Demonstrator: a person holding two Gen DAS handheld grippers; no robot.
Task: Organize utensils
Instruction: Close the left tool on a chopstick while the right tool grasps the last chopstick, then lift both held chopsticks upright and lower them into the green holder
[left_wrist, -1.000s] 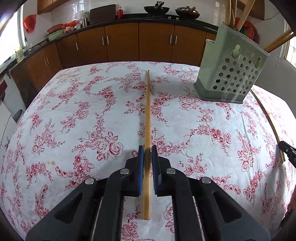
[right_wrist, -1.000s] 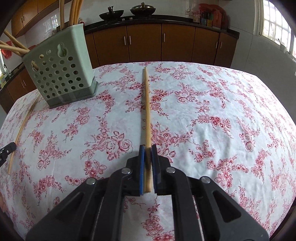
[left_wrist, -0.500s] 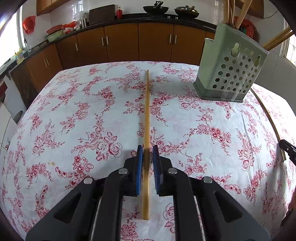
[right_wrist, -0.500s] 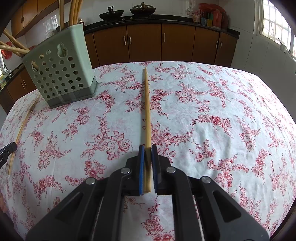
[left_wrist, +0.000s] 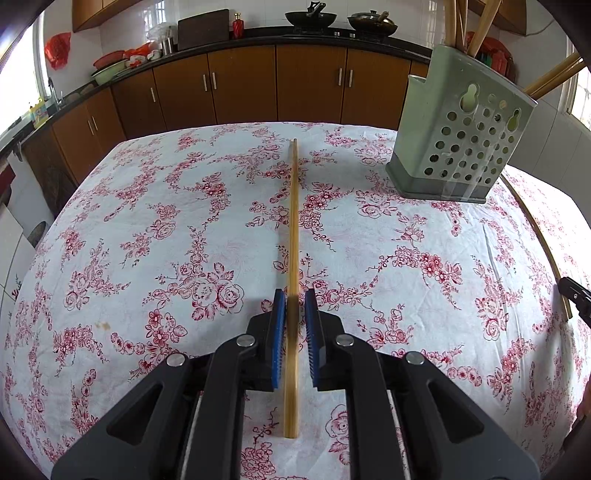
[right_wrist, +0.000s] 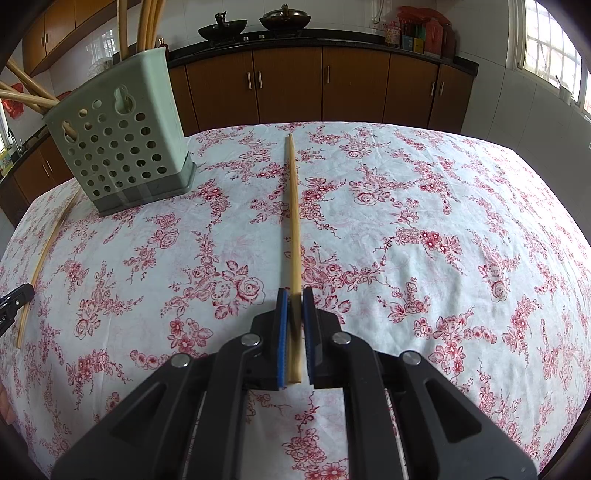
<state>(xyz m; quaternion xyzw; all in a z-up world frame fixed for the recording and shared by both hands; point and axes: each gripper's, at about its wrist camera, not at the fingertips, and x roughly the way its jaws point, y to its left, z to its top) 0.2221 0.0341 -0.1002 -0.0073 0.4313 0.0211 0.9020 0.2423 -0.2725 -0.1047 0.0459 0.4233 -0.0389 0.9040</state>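
Note:
A bamboo chopstick (left_wrist: 293, 221) lies on the floral tablecloth and runs away from me. My left gripper (left_wrist: 295, 295) straddles its near part, with a thin gap between the blue pads and the wood. A second chopstick (right_wrist: 293, 221) points the same way, and my right gripper (right_wrist: 294, 291) is shut on its near end. A green perforated utensil holder (left_wrist: 465, 147) (right_wrist: 122, 136) stands between the two chopsticks at the back, with several chopsticks upright in it. Each gripper's tip shows at the edge of the other's view: the right one (left_wrist: 574, 295), the left one (right_wrist: 14, 299).
The table (left_wrist: 147, 240) is covered by a white cloth with red flowers. Brown kitchen cabinets (left_wrist: 240, 85) and a dark counter with woks stand behind it. A window (right_wrist: 554, 44) is at the right.
The left gripper's pads have parted slightly from the chopstick between them. The right gripper and its chopstick have not moved.

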